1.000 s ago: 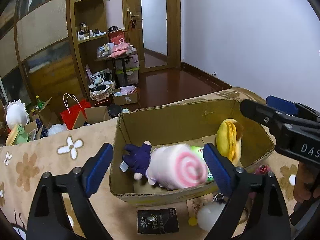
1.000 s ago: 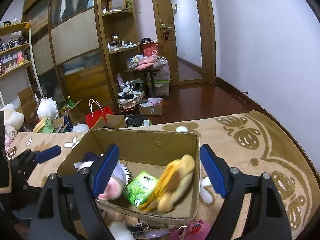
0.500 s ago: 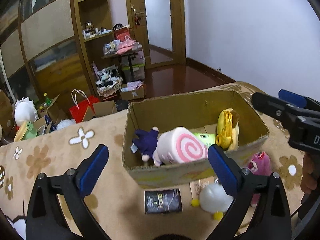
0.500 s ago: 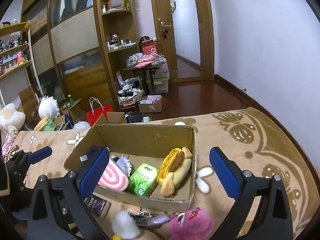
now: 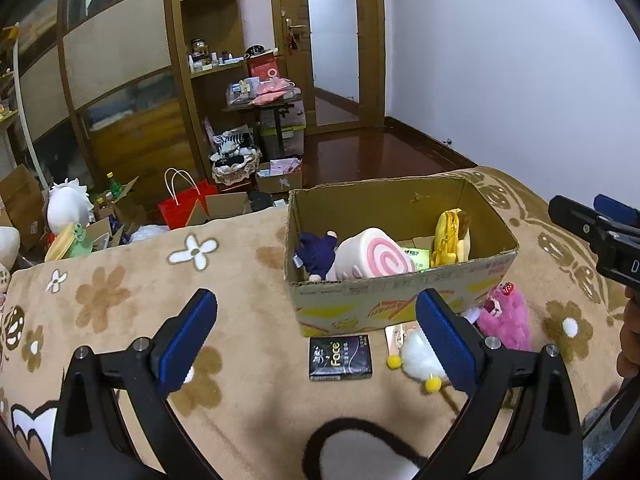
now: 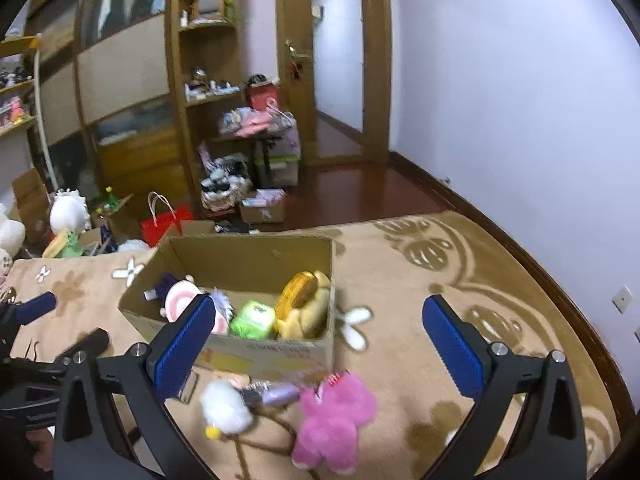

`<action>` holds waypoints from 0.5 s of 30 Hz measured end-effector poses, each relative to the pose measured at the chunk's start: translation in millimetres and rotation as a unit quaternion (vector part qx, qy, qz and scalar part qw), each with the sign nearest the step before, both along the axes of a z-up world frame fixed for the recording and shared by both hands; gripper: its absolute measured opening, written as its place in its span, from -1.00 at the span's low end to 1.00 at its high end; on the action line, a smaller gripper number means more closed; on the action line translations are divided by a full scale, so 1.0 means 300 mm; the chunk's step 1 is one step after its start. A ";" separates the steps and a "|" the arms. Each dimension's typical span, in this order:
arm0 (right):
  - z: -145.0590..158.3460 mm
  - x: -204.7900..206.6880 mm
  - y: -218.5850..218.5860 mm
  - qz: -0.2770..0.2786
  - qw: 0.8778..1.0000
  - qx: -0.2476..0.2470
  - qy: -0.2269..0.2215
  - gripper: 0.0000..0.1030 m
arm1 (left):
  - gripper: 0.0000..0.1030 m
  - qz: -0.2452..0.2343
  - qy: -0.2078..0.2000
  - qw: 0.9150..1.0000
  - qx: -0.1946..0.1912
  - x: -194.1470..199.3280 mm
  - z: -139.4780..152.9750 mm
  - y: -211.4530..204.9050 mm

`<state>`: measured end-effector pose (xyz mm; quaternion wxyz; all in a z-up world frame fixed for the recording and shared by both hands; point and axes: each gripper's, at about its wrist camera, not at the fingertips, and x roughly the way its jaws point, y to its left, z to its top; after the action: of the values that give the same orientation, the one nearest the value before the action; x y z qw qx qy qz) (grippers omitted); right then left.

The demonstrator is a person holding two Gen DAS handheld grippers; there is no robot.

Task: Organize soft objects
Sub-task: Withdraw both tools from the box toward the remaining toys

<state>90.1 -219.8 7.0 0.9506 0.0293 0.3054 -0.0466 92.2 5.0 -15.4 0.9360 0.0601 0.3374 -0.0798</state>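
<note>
Cardboard box (image 5: 400,304) holds your swirl-roll plush (image 5: 370,254), yellow plush (image 5: 450,236) and green packet (image 6: 254,318); left claw (image 5: 316,338) and right claw (image 6: 320,346) both spread wide, empty.

Cardboard box (image 5: 400,300) set on blanket (image 5: 120,300). Roll plush (image 5: 372,256), tissue pack (image 6: 254,318), duck plush (image 6: 304,308) held in box. Fluffy bear (image 6: 336,420), ball plush (image 6: 224,404), dark packet (image 5: 340,358) laid before box.
</note>
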 end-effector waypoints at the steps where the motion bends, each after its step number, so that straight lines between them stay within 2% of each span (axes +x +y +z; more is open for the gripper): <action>1: 0.000 -0.008 -0.010 -0.004 1.000 0.004 0.002 1.00 | 0.92 0.000 0.001 1.000 0.002 -0.010 0.003 0.002; 5: 0.007 -0.044 -0.032 -0.014 1.000 0.019 0.007 1.00 | 0.92 -0.001 0.015 1.000 0.006 -0.049 -0.013 0.015; 15: -0.014 -0.093 -0.015 -0.014 1.000 -0.002 0.013 1.00 | 0.92 0.007 0.035 0.999 0.005 -0.038 -0.050 0.025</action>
<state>62.2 -224.3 2.8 0.9459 0.0316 0.3171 -0.0612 80.7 12.5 -30.3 0.9240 0.0597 0.3705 -0.0732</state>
